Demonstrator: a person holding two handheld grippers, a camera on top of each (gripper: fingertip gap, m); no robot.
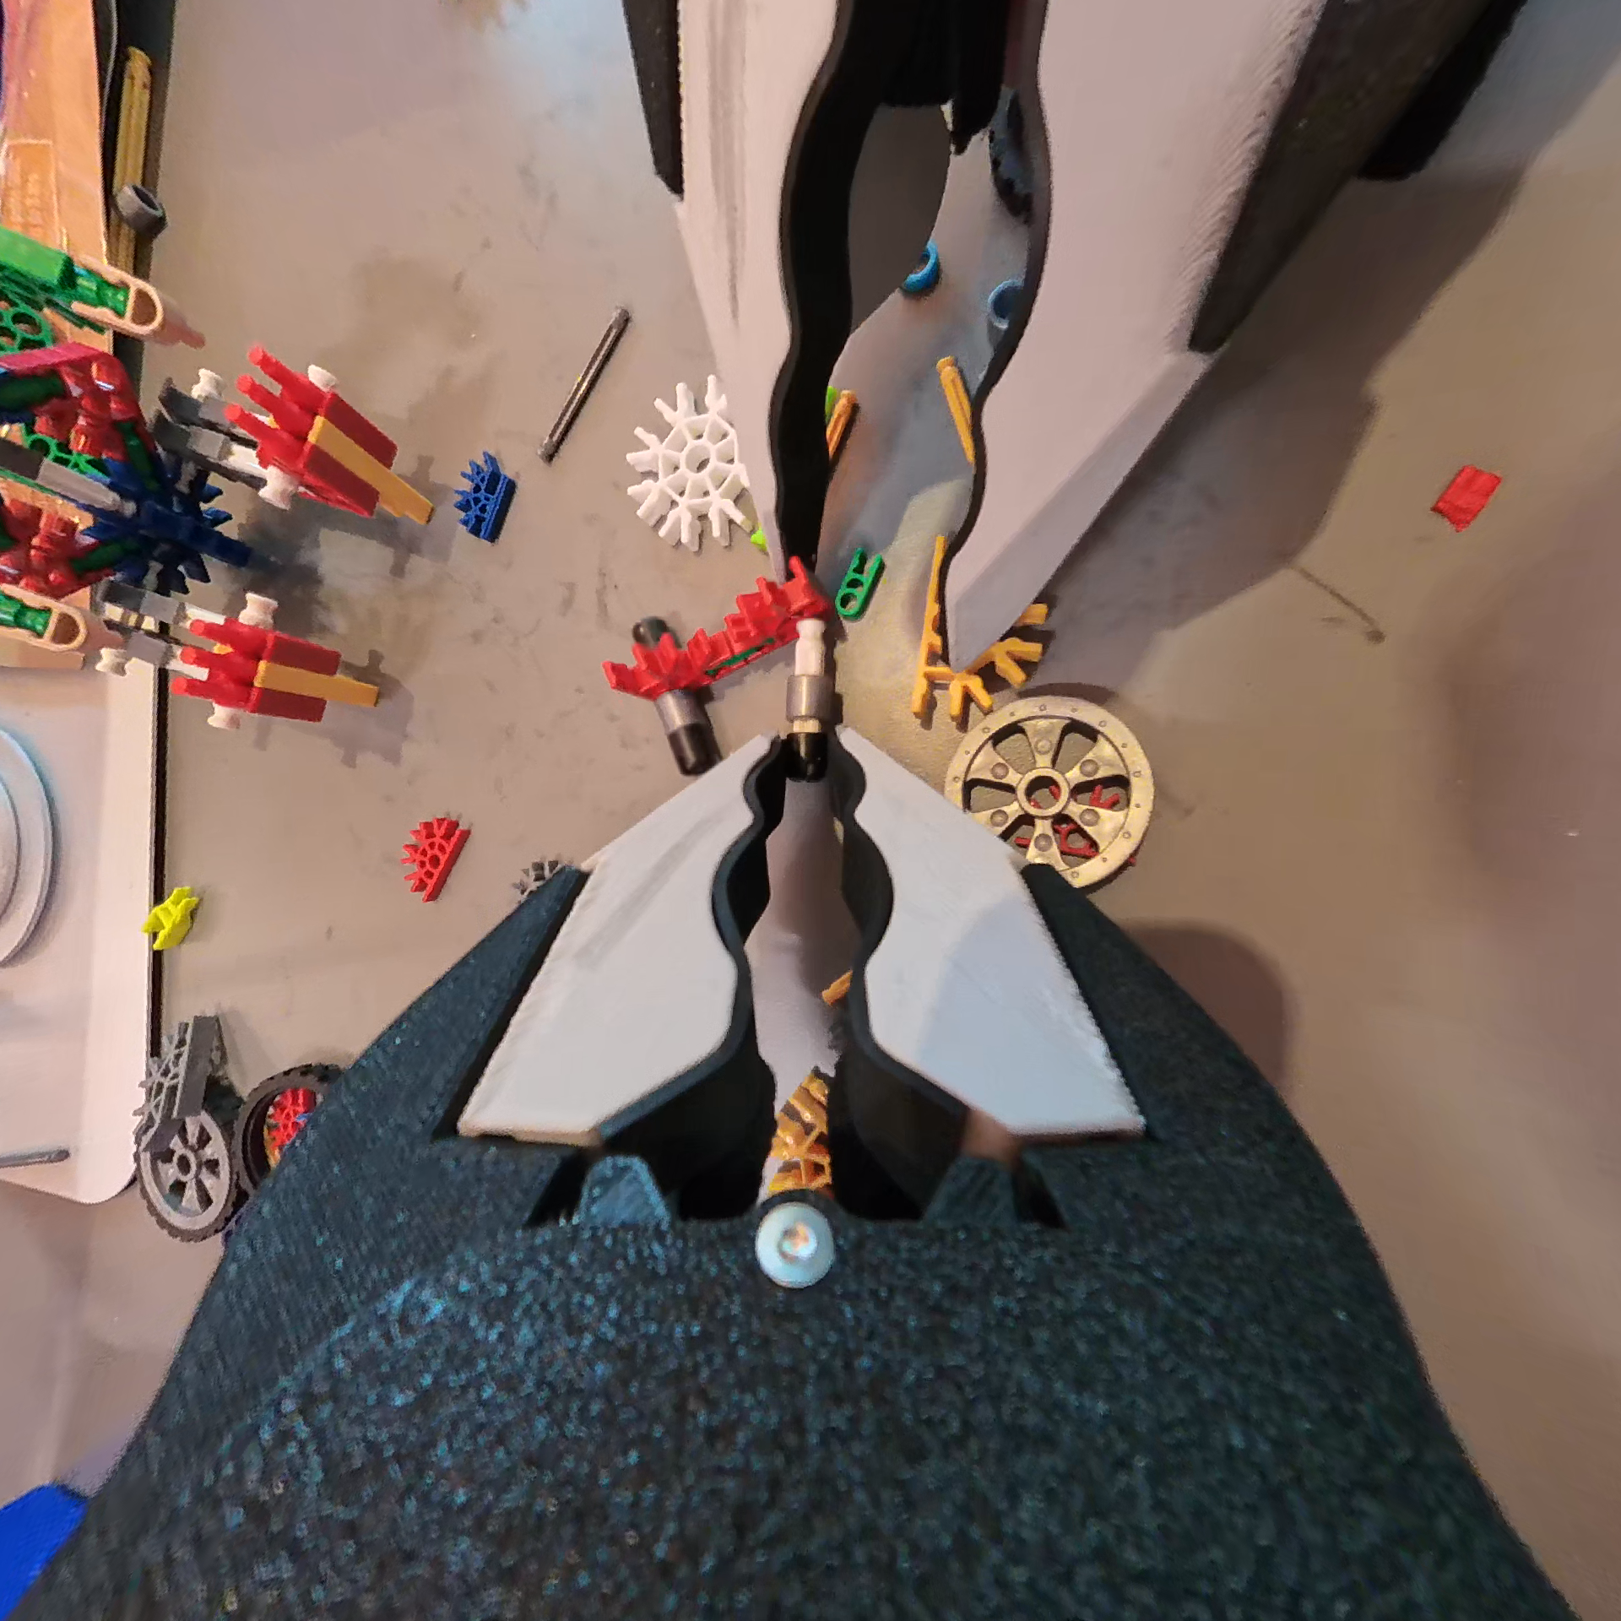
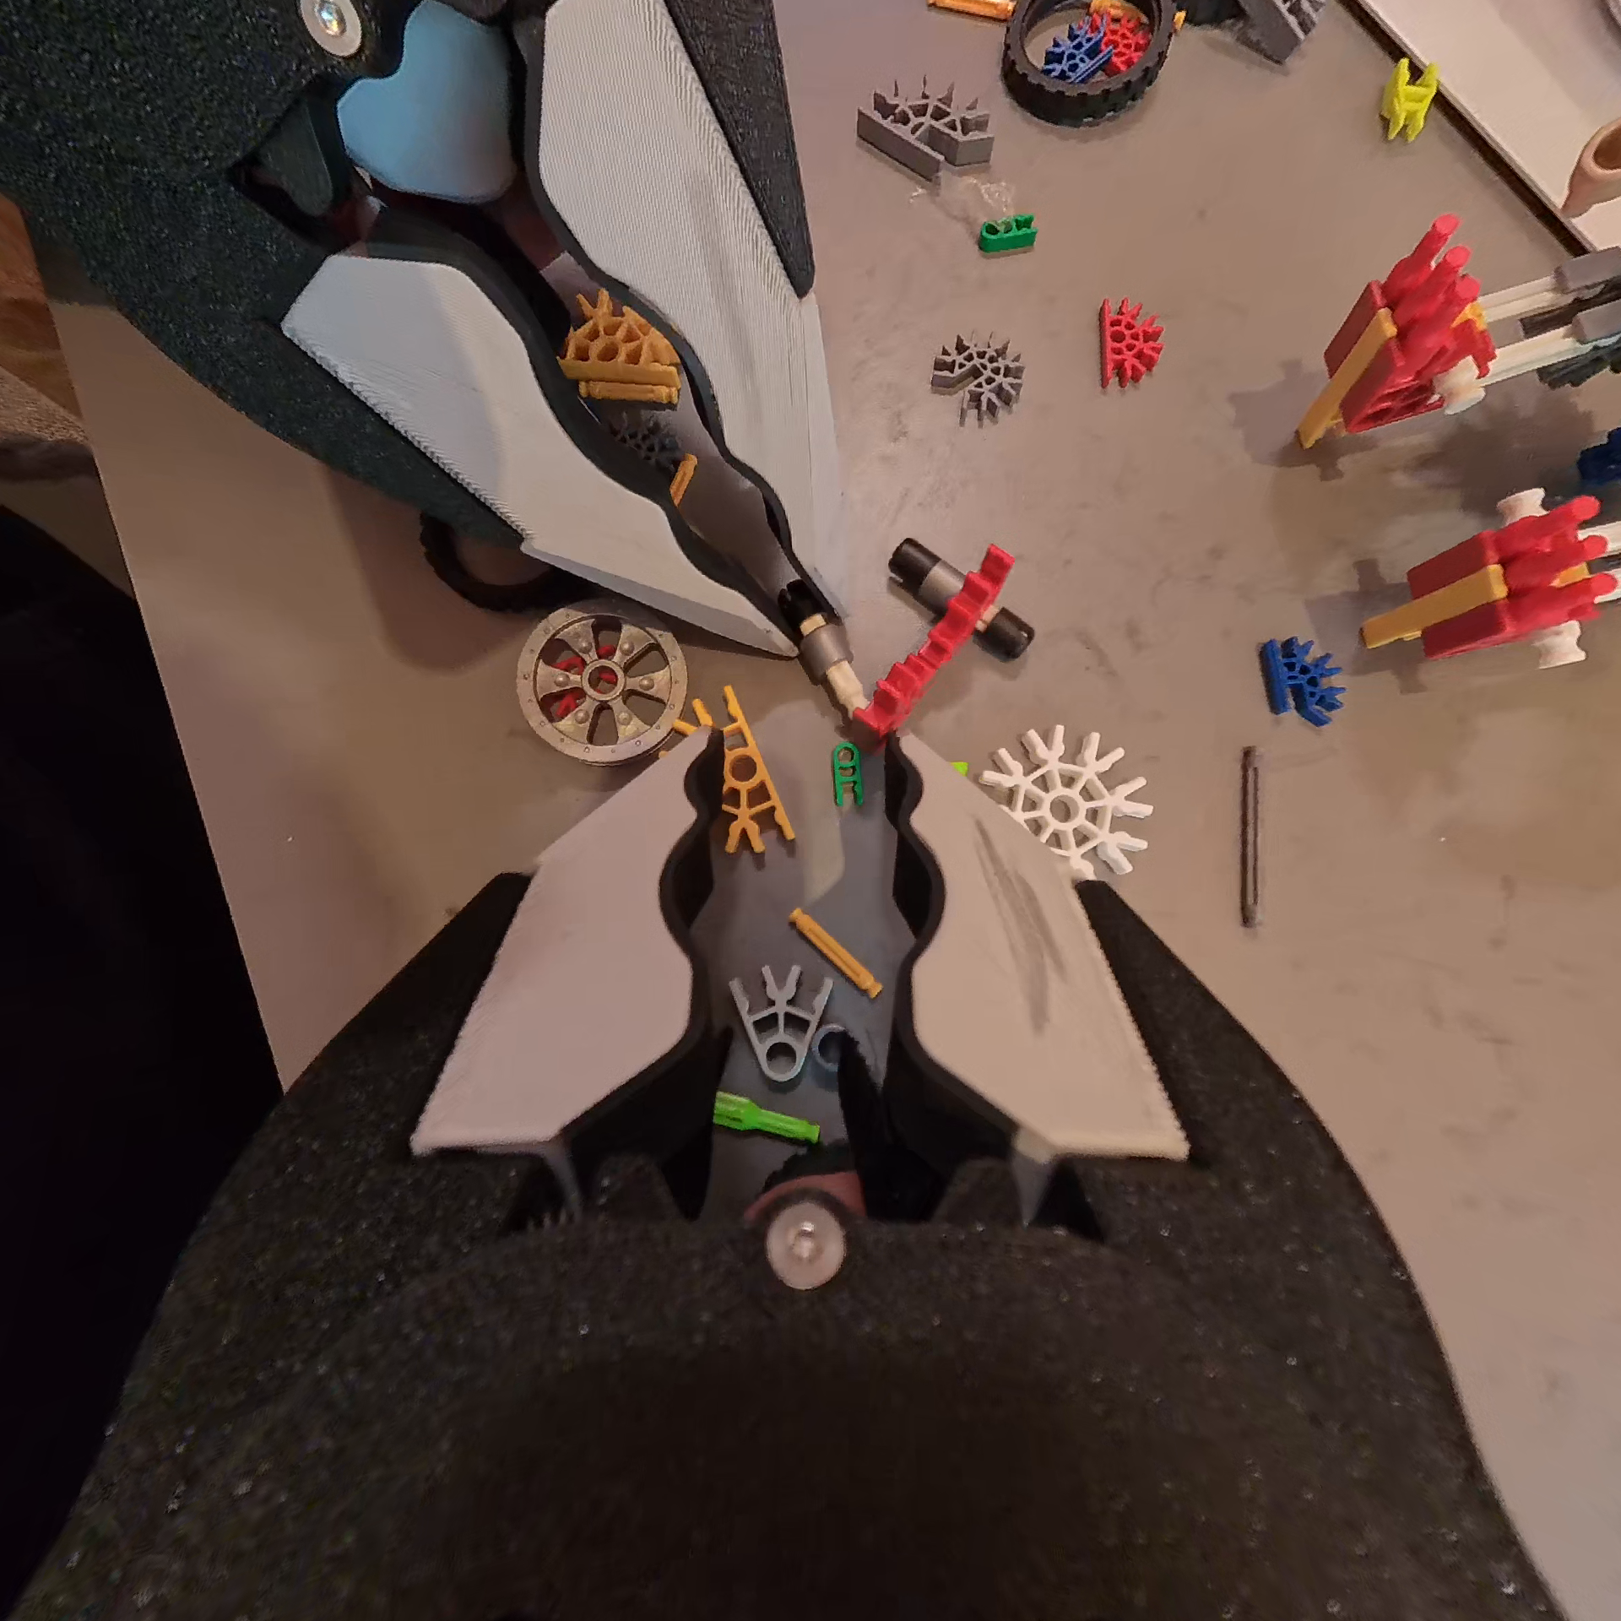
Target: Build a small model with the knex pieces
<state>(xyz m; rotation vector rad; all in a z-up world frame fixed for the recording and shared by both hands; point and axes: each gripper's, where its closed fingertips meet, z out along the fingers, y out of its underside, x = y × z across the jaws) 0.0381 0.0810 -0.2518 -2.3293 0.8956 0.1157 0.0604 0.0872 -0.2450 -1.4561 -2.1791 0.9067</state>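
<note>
Left gripper (image 1: 805,761) is pinching the black end of a short rod (image 1: 808,693), jaws closed on it; the rod's white tip is meeting the end of a red connector strip (image 1: 719,645). Right gripper (image 2: 803,746) is standing open, one fingertip touching the strip's near end (not clamping it). The rod is looking light, stiff, smooth plastic, likely slippery, best held at the grey collar. The strip is toothed, thin, rigid. Beyond are lying a white snowflake connector (image 1: 691,463) and a bronze spoked wheel (image 1: 1049,788), on a grey table (image 1: 1316,789)
</note>
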